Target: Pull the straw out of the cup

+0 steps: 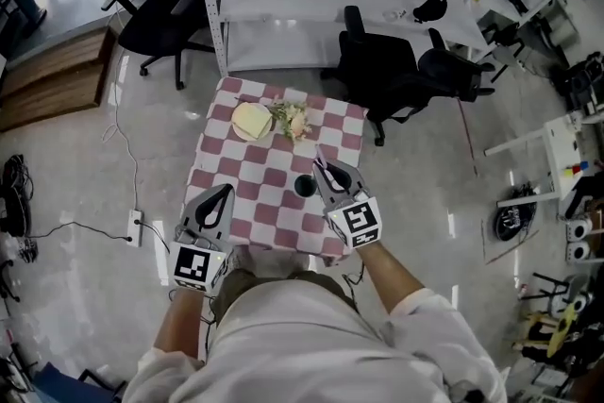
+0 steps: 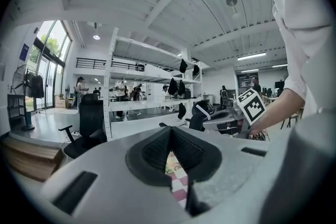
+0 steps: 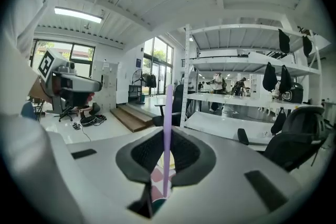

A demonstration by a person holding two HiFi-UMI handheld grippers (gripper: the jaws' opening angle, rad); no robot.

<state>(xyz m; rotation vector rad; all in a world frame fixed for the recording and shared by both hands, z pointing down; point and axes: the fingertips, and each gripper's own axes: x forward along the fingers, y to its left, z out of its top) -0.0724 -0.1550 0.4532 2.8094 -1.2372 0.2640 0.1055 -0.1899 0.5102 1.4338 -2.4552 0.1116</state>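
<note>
The thin purple straw (image 3: 168, 113), seemingly light, bendy and easily crushed, stands clenched low on its shaft in the right gripper's (image 3: 168, 136) fingers over the cup (image 1: 304, 186) on the desk (image 1: 255, 193), while the left gripper's (image 2: 170, 134) fingers are closed on nothing.

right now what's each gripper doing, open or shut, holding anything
Left gripper: shut, nothing between its jaws.
Right gripper: shut on the purple straw.
</note>
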